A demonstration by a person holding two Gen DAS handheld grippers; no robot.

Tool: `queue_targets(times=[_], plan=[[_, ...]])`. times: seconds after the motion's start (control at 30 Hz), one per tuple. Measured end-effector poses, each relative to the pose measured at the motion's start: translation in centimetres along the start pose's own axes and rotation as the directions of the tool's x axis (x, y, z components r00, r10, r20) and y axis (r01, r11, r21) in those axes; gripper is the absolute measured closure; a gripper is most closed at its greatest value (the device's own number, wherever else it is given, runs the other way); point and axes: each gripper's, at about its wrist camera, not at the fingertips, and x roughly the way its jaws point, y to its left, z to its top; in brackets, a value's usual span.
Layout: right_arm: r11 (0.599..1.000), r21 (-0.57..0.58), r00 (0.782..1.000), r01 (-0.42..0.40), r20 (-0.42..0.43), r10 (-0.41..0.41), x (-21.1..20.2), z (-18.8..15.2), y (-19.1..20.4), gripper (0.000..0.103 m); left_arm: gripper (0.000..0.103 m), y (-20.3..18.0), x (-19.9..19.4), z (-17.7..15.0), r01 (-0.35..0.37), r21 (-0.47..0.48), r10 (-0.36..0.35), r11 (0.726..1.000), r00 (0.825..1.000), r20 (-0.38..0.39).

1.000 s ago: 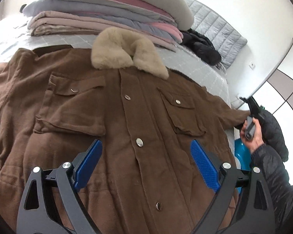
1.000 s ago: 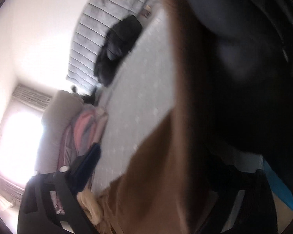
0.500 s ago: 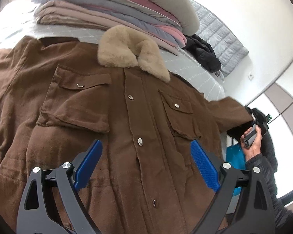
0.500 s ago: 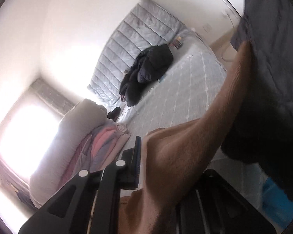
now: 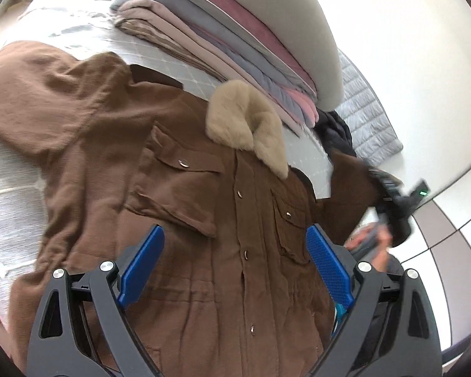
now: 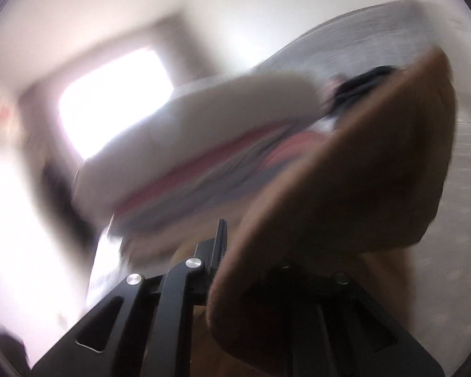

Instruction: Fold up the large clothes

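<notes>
My left gripper (image 5: 232, 260) hangs wide open over the brown jacket (image 5: 179, 207), which lies front-up on the bed (image 5: 12, 207) (fur collar (image 5: 248, 125) toward the stacked bedding (image 5: 235, 40)). My right gripper (image 6: 235, 251), its jaws just eased slightly, pinches the sleeve (image 6: 345, 188), lifted clear.

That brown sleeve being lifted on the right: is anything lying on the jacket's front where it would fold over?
Nothing visible does. The right hand-held gripper holds the sleeve raised, and the brown jacket front is bare. The open left hand-held gripper hovers over its lower part, touching nothing.
</notes>
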Motion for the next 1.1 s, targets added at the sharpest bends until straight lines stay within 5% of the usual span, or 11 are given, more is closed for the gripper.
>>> queue_targets(times=[0.03, 0.1, 0.17, 0.2, 0.27, 0.47, 0.6, 0.7, 0.9, 1.0, 1.1], plan=[[0.999, -0.048, 0.998, -0.016, -0.064, 0.013, 1.4, -2.2, 2.4, 0.075, 0.015, 0.2, -0.3, 0.2, 0.003, -0.007, -0.003, 1.000, 1.000, 0.002], [0.990, -0.123, 0.954, -0.074, -0.298, 0.034, 6.7, -7.3, 5.8, 0.029, 0.015, 0.7, -0.9, 0.4, 0.009, -0.020, -0.008, 1.000, 1.000, 0.009], [0.978, -0.190, 0.870, -0.081, -0.492, -0.024, 10.8, -11.7, 7.6, 0.025, 0.015, 1.0, -1.5, 0.5, 0.006, -0.023, -0.006, 1.000, 1.000, 0.019], [0.966, -0.247, 0.858, -0.072, -0.510, -0.066, 11.5, -12.9, 8.2, 0.023, 0.015, 1.3, -2.0, 0.6, 0.008, -0.028, -0.007, 1.000, 1.000, 0.024], [0.956, -0.278, 0.863, -0.098, -0.502, -0.057, 11.1, -12.9, 8.9, 0.023, 0.015, 1.6, -2.5, 0.8, 0.016, -0.037, -0.015, 0.999, 0.999, 0.029], [0.974, -0.114, 0.824, -0.198, -0.557, 0.103, 10.0, -11.2, 7.8, 0.023, 0.015, 2.7, -3.3, 1.1, 0.037, -0.083, -0.035, 0.996, 0.999, 0.029], [0.974, 0.027, 0.840, -0.223, -0.502, 0.206, 7.8, -10.3, 6.6, 0.020, 0.015, 2.7, -3.4, 0.9, 0.041, -0.083, -0.038, 0.996, 0.999, 0.028], [0.978, 0.061, 0.855, -0.201, -0.476, 0.206, 8.0, -9.1, 6.4, 0.017, 0.015, 2.8, -3.3, 0.9, 0.037, -0.086, -0.035, 0.996, 0.999, 0.027], [0.850, 0.403, 0.774, -0.339, -0.394, 0.496, 9.0, -10.1, 6.4, 0.012, 0.015, 3.0, -3.3, 1.0, 0.032, -0.098, -0.030, 0.995, 0.999, 0.028], [0.879, 0.426, 0.754, -0.212, -0.501, 0.425, 12.0, -12.0, 5.9, 0.008, 0.015, 3.5, -4.1, 1.4, 0.017, -0.092, -0.012, 0.996, 0.998, 0.055], [0.937, 0.283, 0.749, -0.206, -0.571, 0.337, 12.4, -12.6, 7.3, 0.008, 0.015, 4.7, -5.1, 1.9, -0.028, -0.097, 0.036, 0.995, 0.996, 0.085]])
